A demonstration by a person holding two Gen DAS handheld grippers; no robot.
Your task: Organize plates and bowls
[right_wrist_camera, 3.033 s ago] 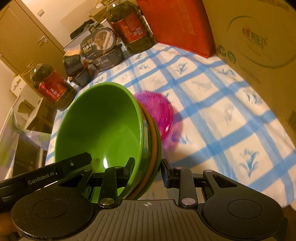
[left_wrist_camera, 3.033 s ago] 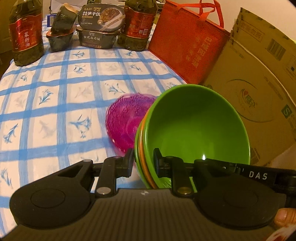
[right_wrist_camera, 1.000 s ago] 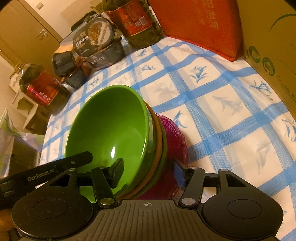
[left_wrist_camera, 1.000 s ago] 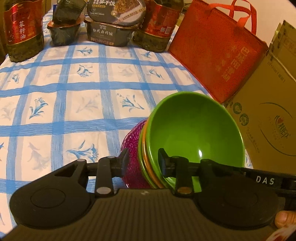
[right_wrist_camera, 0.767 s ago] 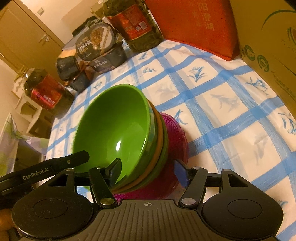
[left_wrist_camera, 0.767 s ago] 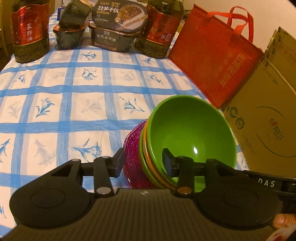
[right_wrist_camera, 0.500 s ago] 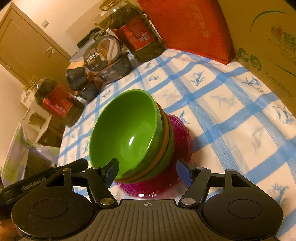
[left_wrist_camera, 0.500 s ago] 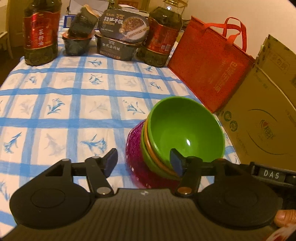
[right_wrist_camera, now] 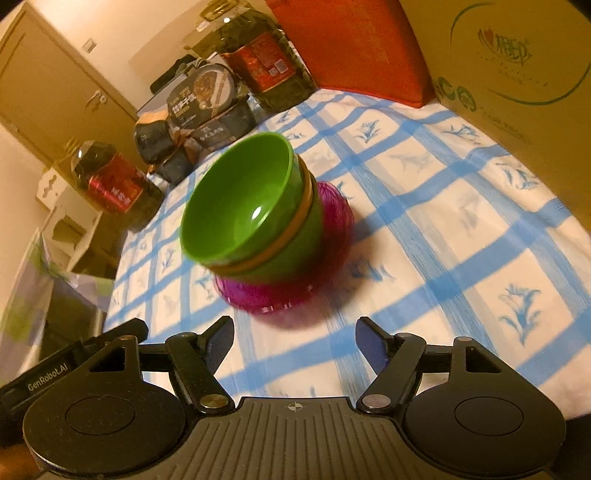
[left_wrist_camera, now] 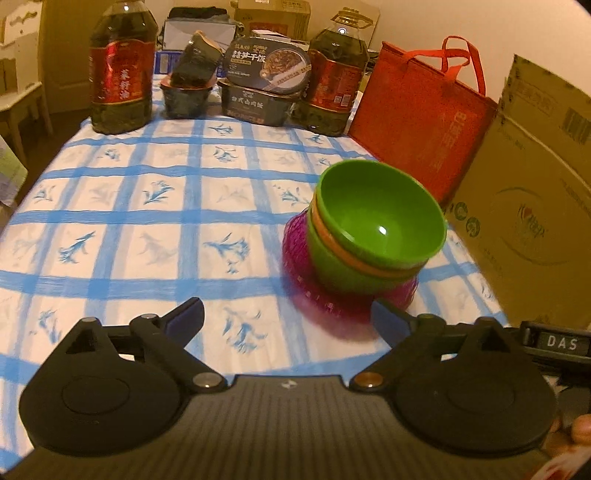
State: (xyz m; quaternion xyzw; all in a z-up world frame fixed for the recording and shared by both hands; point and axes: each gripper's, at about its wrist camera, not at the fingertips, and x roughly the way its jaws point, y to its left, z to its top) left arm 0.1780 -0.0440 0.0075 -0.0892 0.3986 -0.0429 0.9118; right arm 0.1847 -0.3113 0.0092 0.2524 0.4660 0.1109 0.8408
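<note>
A home: a table (left_wrist_camera: 155,206) under blue-checked cloth, oil jugs (left_wrist_camera: 122,70) and boxed meals (left_wrist_camera: 264,85) along the top of the frame, a wooden door (right_wrist_camera: 55,88) upper left.

A blue-checked tablecloth (left_wrist_camera: 155,221) covers the counter. At its far edge stand two oil bottles (left_wrist_camera: 122,70), with stacked food boxes (left_wrist_camera: 262,85) between them. A red tote bag (left_wrist_camera: 417,118) leans beside a cardboard box (left_wrist_camera: 532,206).

Warm dim light; cream wall (left_wrist_camera: 436,22); brown cabinet, possibly wardrobe (right_wrist_camera: 48,85); white side table (right_wrist_camera: 70,218).
</note>
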